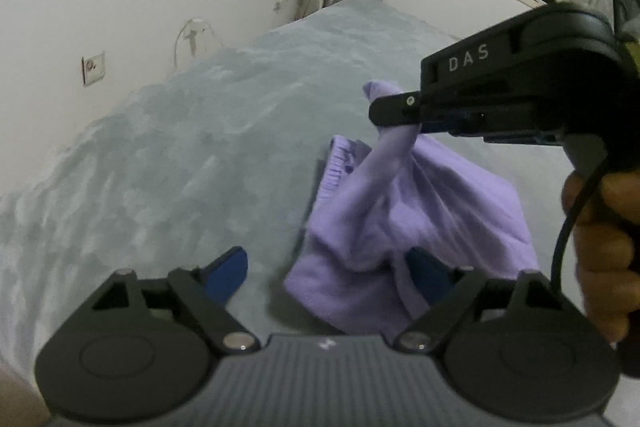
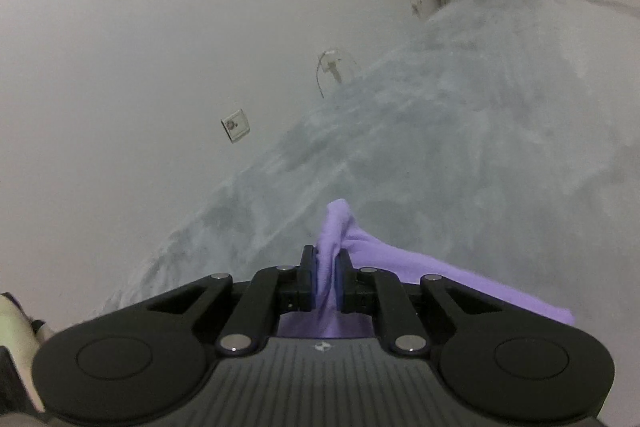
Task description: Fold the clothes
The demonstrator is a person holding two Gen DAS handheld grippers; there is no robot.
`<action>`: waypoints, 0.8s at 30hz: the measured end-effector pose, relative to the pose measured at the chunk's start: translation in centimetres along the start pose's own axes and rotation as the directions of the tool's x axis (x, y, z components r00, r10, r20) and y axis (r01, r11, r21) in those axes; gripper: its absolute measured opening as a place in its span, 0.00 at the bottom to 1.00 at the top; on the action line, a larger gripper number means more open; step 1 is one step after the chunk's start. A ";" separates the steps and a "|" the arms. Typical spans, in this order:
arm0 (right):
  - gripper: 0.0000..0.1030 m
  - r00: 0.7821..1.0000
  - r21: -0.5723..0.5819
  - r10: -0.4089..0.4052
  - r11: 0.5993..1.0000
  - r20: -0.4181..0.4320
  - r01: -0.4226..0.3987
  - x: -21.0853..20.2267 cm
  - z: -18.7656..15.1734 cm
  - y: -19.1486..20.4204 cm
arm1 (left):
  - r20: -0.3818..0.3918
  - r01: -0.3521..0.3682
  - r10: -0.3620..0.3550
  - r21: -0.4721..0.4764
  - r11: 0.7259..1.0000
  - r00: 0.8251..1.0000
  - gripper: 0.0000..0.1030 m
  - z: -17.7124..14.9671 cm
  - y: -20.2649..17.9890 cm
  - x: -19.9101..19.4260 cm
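Right claw pinches a bunched fold of the lilac garment, lifting it off the grey bed; left claw gapes wide over the garment's near edge, gripping nothing.

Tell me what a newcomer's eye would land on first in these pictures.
The lilac garment stands out, lying crumpled on the grey-blue bed cover. The right gripper is shut on a bunched fold of it, lifting it into a peak. The left gripper stands open at the garment's near edge.
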State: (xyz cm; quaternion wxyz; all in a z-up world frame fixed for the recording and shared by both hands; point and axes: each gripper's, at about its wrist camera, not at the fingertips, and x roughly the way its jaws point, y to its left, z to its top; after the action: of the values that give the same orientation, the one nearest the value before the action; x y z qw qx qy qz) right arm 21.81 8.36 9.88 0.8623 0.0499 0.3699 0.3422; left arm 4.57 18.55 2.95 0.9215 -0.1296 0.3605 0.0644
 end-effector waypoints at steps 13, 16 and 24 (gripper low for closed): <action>0.63 0.992 0.262 -0.060 0.965 0.114 0.028 -9.4 -6.1 -6.5 | 0.020 0.030 -0.028 -0.088 0.996 0.999 0.91 0.4 1.1 0.2; 0.63 0.997 0.342 -0.035 0.940 0.072 0.009 -10.8 -10.0 -8.5 | 0.034 0.054 -0.050 -0.130 0.990 0.998 0.75 0.4 1.5 0.0; 0.44 1.000 0.363 -0.019 0.932 0.018 0.011 -11.6 -13.8 -7.1 | 0.052 0.112 -0.103 -0.211 0.971 0.993 0.34 0.0 2.4 0.2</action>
State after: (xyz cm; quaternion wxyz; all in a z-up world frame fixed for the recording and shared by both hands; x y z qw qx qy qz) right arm 10.78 -6.58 4.50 0.8448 0.2091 0.4178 0.2609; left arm 4.26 20.85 2.34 0.9115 -0.2460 0.3249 0.0553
